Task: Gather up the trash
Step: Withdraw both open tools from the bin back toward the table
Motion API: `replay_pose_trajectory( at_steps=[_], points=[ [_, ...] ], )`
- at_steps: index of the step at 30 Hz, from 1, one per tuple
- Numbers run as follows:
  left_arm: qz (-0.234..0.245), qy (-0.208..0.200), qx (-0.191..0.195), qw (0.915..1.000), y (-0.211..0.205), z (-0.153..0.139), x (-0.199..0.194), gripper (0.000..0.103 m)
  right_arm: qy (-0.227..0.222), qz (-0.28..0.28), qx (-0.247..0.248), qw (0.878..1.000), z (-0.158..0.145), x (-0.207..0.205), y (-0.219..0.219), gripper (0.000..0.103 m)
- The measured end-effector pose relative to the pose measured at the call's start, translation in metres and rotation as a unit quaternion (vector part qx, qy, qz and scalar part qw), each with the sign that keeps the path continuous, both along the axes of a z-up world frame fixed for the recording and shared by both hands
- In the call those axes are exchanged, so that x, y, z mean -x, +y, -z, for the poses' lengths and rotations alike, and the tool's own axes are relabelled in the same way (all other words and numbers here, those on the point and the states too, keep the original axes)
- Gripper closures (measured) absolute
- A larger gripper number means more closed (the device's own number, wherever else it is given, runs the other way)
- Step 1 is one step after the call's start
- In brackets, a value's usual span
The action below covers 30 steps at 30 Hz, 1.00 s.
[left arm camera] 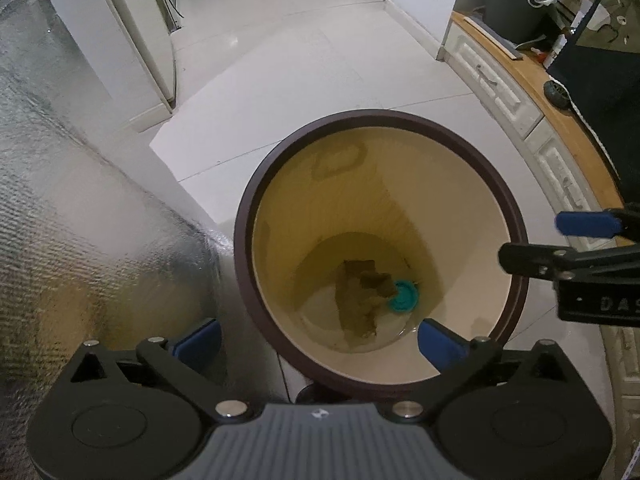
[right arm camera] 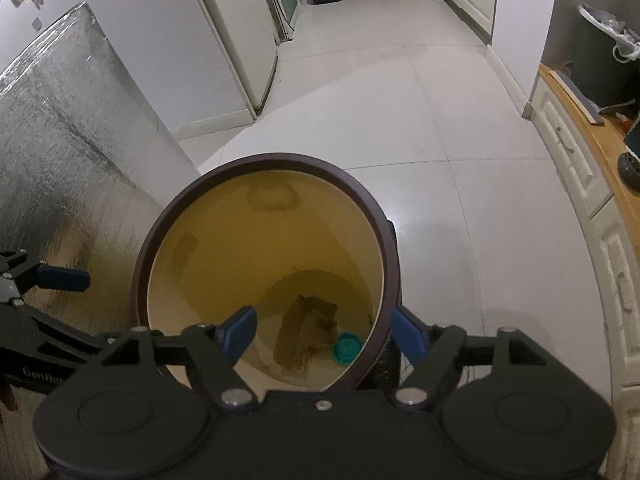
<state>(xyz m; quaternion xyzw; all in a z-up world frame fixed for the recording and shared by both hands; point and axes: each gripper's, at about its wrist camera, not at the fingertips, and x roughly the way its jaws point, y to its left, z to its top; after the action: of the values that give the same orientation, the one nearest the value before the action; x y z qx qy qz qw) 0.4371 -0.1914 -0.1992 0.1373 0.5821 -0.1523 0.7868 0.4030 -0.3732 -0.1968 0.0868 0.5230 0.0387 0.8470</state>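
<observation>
Crumpled brown paper [left arm camera: 360, 300] and teal lid [left arm camera: 404, 296] deep in bin [left arm camera: 240, 240], both hand-held grippers wide, empty.

Both wrist cameras look steeply down from close above into the same bin [left arm camera: 516, 216], side by side.

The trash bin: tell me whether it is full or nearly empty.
Nearly empty. The trash bin shows bare inner wall down to the bottom, where only crumpled brown paper and a teal lid lie.
</observation>
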Motion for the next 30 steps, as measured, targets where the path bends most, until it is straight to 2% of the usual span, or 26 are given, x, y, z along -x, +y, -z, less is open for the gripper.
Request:
replay_pose_trajectory(
  at_steps=[4,6,9,14,23,30],
  points=[
    [-0.004,-0.003,-0.002,1.0,0.004,-0.003,0.005,0.0,-0.004,0.001,0.008,1.0,-0.006,0.006,0.0,0.015],
    [-0.005,-0.005,-0.001,1.0,0.005,-0.005,0.008,0.0,-0.008,0.0,0.01,1.0,-0.008,0.009,-0.002,0.005],
    [-0.007,-0.006,-0.004,0.9999,0.009,-0.007,0.014,0.0,-0.01,-0.008,0.017,1.0,-0.012,0.016,0.001,0.0],
    [-0.014,-0.013,-0.004,0.9998,0.014,-0.012,0.025,0.0,-0.017,-0.012,0.039,0.999,-0.02,0.027,0.005,0.0],
    [-0.031,-0.035,0.004,0.9989,0.023,-0.027,0.051,0.0,-0.03,-0.004,0.044,0.999,-0.036,0.053,0.006,0.0],
    [-0.057,-0.059,0.024,0.9963,0.035,-0.043,0.069,0.0,-0.047,0.004,0.045,0.998,-0.052,0.08,0.001,0.0]
  ],
)
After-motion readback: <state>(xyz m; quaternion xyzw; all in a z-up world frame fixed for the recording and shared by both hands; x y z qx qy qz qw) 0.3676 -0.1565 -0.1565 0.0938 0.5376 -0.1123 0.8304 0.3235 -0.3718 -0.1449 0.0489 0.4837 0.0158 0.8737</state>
